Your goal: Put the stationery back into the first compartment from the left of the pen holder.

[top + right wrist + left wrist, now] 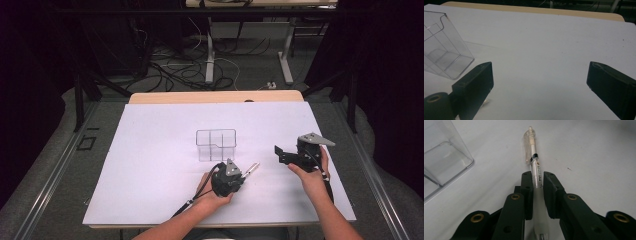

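My left gripper (537,183) pinches the pen (535,166), its long axis running out along the jaws just beside the clear organizer (216,145); right gripper (540,82) spread, farther off.

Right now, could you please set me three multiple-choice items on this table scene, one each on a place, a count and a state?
1. Where does the clear organizer stand?
A. beyond the left gripper
B. in the person's right hand
C. on the floor

2. How many pens lie on the white sheet?
A. three
B. one
C. none

3. How is the right gripper?
A. shut on the pen
B. shut on the organizer
C. open

Answers: 1 A, the high view shows it farther up the table; 2 B, a single pen lies between the left fingers; 3 C, its fingers stand wide apart, nothing between them.
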Available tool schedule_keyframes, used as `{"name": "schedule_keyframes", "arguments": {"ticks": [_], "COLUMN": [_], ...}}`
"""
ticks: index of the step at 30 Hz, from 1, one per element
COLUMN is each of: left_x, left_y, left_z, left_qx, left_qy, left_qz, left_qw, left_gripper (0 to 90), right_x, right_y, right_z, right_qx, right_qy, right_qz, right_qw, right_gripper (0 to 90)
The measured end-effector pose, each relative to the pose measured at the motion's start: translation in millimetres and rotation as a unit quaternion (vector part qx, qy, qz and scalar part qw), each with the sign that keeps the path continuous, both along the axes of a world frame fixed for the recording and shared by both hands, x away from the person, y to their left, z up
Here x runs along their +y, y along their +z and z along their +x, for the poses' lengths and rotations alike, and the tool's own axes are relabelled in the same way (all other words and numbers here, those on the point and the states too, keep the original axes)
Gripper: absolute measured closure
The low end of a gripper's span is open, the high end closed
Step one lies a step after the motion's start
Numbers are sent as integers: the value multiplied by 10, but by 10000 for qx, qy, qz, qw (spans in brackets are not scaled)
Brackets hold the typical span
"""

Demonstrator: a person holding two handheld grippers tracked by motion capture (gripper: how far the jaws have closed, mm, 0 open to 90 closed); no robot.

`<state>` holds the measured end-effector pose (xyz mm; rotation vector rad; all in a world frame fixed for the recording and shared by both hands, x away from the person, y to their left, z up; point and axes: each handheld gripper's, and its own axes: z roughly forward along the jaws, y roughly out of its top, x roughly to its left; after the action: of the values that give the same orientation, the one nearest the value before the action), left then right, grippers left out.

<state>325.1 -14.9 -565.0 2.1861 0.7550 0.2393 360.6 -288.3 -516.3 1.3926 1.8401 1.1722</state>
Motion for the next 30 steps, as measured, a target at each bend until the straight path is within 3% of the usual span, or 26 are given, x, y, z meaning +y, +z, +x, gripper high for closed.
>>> {"name": "schedule_keyframes", "arguments": {"ticks": [7,13,30], "left_x": [7,40,158], "left_y": [8,54,423], "left_z": [8,31,36], "left_qx": [-17,131,188], "left_qy": [-19,9,-90], "left_qz": [41,-7,-284], "left_qw": [10000,9999,9994], "left_gripper": [796,797,797], "right_x": [-3,5,4], "right_y": [0,0,49], "right_z": [1,2,-22], "right_qx": [-21,-52,-134], "right_qy": [22,-13,-12], "right_qz": [-8,8,-53], "right_qw": [10000,10000,9999], "right_gripper": [70,70,84]}}
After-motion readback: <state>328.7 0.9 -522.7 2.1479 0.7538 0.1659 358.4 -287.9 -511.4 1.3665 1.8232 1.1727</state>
